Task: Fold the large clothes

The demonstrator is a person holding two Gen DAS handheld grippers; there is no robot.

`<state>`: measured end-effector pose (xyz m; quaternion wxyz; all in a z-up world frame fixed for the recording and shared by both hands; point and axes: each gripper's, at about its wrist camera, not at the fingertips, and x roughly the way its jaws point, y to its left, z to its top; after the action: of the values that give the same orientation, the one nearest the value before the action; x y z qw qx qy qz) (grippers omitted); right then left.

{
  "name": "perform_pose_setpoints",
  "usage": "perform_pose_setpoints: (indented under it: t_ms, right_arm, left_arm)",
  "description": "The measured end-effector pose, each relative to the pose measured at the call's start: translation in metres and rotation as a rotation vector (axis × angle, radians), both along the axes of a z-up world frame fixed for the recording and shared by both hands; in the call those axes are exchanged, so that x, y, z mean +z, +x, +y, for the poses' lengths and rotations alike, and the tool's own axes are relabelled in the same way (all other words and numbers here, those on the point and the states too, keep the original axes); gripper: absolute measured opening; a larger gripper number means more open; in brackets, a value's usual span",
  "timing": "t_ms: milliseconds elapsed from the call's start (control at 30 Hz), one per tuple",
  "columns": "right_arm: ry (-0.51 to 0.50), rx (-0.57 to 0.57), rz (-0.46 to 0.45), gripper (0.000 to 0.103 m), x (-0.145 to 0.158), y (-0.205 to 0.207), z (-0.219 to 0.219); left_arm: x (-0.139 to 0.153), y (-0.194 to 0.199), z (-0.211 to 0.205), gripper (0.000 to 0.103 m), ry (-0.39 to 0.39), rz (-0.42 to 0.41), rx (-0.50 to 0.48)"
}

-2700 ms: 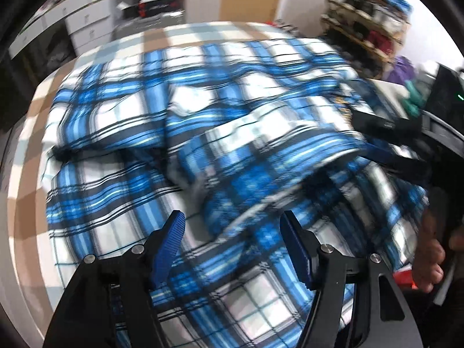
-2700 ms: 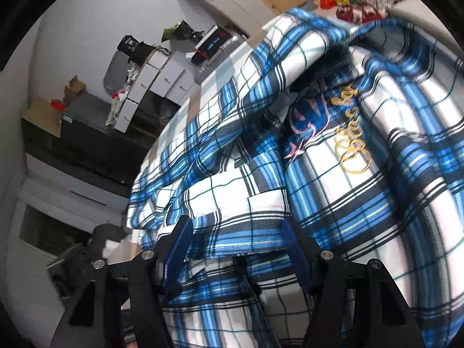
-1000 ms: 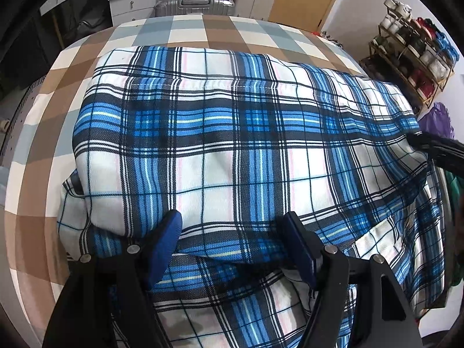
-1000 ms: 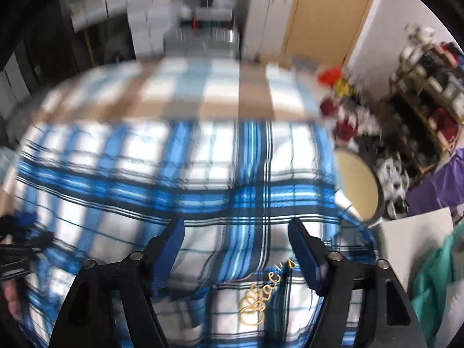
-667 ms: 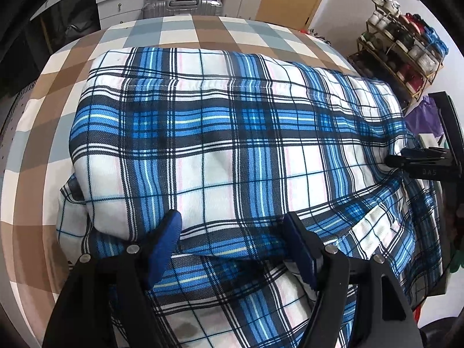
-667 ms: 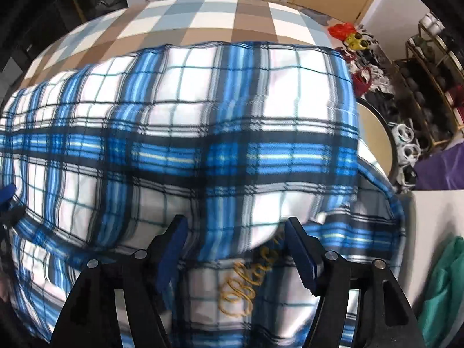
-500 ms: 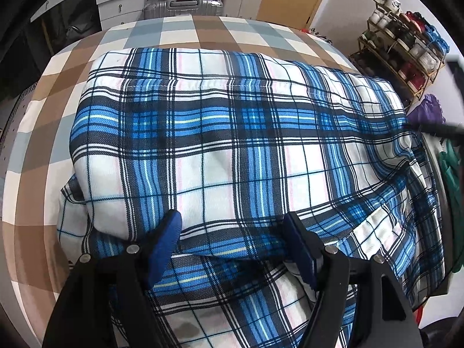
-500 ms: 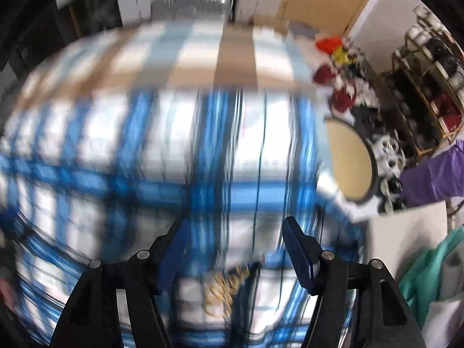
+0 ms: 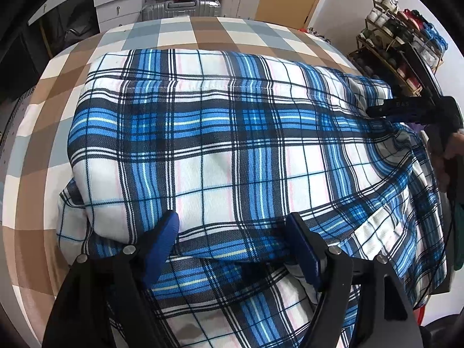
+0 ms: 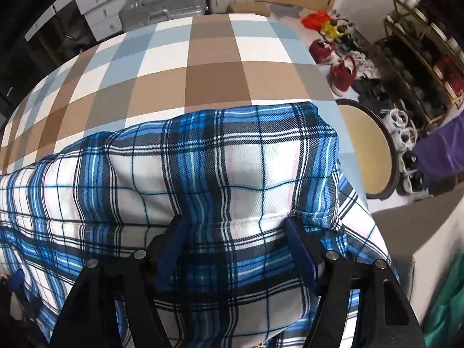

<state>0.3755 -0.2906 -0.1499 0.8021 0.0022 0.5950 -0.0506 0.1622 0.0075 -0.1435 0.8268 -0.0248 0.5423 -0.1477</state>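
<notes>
The checkered bed has its far half bare; its right edge runs beside a round stool and shoe rack. The plaid shirt covers the near half, folded, its right side draped over that edge. The left gripper straddles the near fold, jaws opening. The right gripper stands wide over the shirt's right corner.
</notes>
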Motion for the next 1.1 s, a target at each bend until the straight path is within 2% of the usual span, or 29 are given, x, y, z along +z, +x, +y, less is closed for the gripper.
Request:
perform_pose_setpoints:
  t_ms: [33,67,167,200,233,267,333,367,433,500,567,600,667,767,833,900,967,1033,1100]
  right_arm:
    - [-0.009,-0.001,0.006,0.059,0.008,0.001,0.004]
    - [0.005,0.012,-0.028,0.057,0.019,0.000,0.010]
    - [0.129,0.092,-0.128,0.056,0.049,-0.004,0.042]
    - [0.181,0.151,-0.141,0.056,0.056,-0.006,0.062]
    - [0.191,0.206,-0.141,0.055,0.059,-0.007,0.083]
    - [0.172,0.249,-0.137,0.055,0.059,-0.007,0.099]
    - [0.048,0.339,-0.084,0.051,0.043,-0.003,0.139]
    - [0.017,0.338,-0.050,0.048,0.033,0.000,0.147]
    - [0.024,0.298,-0.008,0.048,0.016,0.006,0.148]
    - [0.039,0.269,-0.042,0.048,0.012,0.002,0.146]
    - [0.006,0.286,-0.033,0.047,0.015,-0.001,0.151]
    - [0.002,0.286,-0.017,0.045,0.017,-0.002,0.153]
    - [0.072,0.288,-0.017,0.021,0.031,-0.004,0.155]
    - [0.207,0.331,-0.118,0.026,0.061,-0.012,0.171]
    - [0.250,0.375,-0.130,0.025,0.067,-0.014,0.189]
    - [0.240,0.419,-0.108,0.024,0.062,-0.016,0.210]
    - [0.187,0.443,-0.054,0.024,0.043,-0.013,0.222]
    - [0.174,0.430,-0.038,0.024,0.025,-0.009,0.223]
    - [0.166,0.428,-0.062,0.024,0.025,-0.013,0.224]
  left_arm:
    - [0.000,0.000,0.000,0.072,-0.003,0.001,0.002]
    - [0.000,0.000,0.001,0.072,-0.007,0.002,0.004]
    - [0.001,0.000,0.005,0.072,-0.039,0.006,0.009]
    - [0.001,0.001,0.008,0.072,-0.056,0.012,0.013]
    - [0.001,0.003,0.011,0.072,-0.081,0.019,0.024]
    - [0.001,0.004,0.014,0.072,-0.106,0.025,0.038]
    - [0.001,0.005,0.022,0.072,-0.164,0.039,0.068]
    - [0.001,0.006,0.026,0.072,-0.193,0.047,0.076]
    - [0.001,0.007,0.030,0.072,-0.227,0.058,0.071]
    - [0.000,0.008,0.031,0.072,-0.246,0.065,0.066]
    - [0.001,0.008,0.031,0.072,-0.251,0.069,0.066]
    - [0.002,0.007,0.030,0.072,-0.251,0.071,0.066]
    - [0.002,0.007,0.029,0.072,-0.252,0.073,0.068]
    - [0.001,0.009,0.034,0.072,-0.285,0.081,0.080]
    - [-0.001,0.012,0.045,0.072,-0.358,0.105,0.111]
    - [-0.006,0.014,0.058,0.072,-0.452,0.137,0.150]
    - [-0.010,0.014,0.069,0.072,-0.532,0.164,0.180]
    - [-0.014,0.016,0.075,0.072,-0.583,0.185,0.196]
    - [-0.014,0.016,0.076,0.072,-0.593,0.195,0.201]
